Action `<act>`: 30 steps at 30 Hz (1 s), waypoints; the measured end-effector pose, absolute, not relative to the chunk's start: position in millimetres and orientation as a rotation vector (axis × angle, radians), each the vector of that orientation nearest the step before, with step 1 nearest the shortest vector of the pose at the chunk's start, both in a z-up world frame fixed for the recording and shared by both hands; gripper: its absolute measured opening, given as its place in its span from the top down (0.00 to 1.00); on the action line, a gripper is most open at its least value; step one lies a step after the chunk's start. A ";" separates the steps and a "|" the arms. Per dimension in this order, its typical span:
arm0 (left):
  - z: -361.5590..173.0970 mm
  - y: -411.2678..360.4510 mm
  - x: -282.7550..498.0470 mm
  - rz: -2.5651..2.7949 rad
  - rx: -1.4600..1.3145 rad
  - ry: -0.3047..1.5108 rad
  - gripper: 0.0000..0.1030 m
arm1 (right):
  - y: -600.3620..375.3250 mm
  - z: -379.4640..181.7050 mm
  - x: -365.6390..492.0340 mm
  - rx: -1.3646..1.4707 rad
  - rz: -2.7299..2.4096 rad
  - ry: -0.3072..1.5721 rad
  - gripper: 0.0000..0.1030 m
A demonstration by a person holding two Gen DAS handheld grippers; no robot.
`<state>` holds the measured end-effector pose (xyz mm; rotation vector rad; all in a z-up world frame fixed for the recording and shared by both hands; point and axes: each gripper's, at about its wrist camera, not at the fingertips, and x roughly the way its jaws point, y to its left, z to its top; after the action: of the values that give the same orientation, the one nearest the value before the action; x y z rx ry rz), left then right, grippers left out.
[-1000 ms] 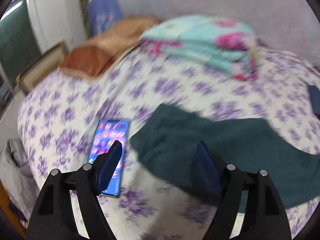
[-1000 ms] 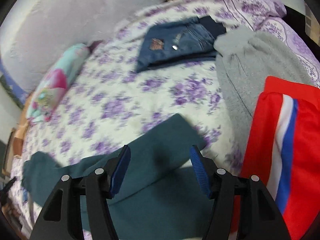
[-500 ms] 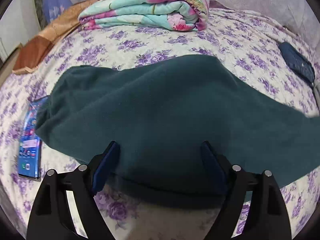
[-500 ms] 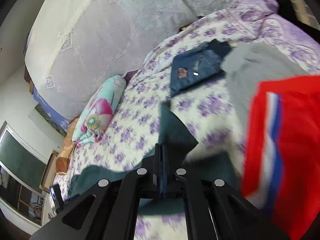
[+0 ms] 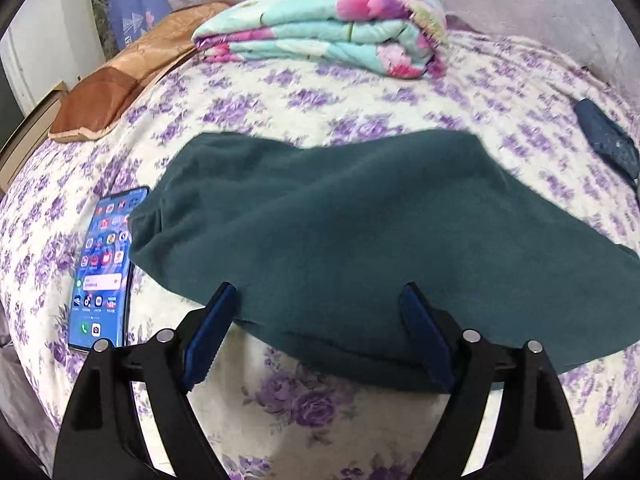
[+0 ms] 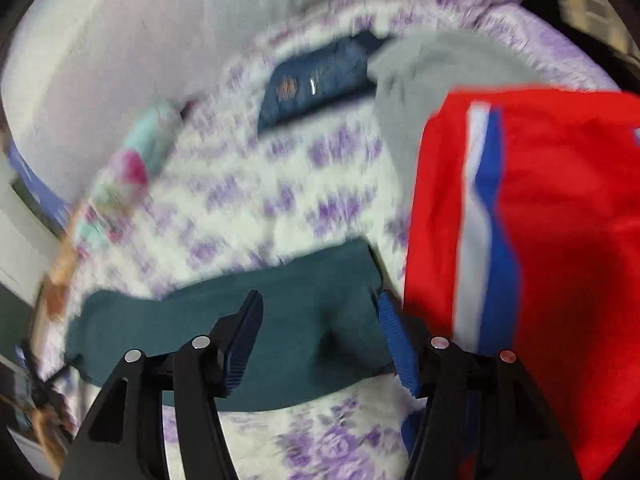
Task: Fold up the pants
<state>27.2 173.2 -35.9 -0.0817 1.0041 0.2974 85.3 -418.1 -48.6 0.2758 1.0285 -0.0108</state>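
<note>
The teal pants (image 5: 352, 232) are lying folded on the floral bed (image 5: 312, 400), their left edge touching a phone (image 5: 102, 268). The left gripper (image 5: 318, 320) is hanging spread over their near edge; the right gripper (image 6: 320, 332) is gaping too, beside a red garment (image 6: 560, 240).

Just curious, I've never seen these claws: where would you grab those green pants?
Probably the near hem of the pants, from this side. They lie flat on the bed, and that doubled edge sits right between the open left claw.
</note>
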 end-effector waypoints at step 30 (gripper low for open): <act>-52.4 173.3 74.9 0.242 -0.118 0.926 0.20 | -11.3 -50.1 198.7 0.050 0.911 1.091 0.76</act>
<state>74.9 173.3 -52.4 -0.1179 0.9258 0.2420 198.7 -11.3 -50.1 0.0503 1.0915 0.9113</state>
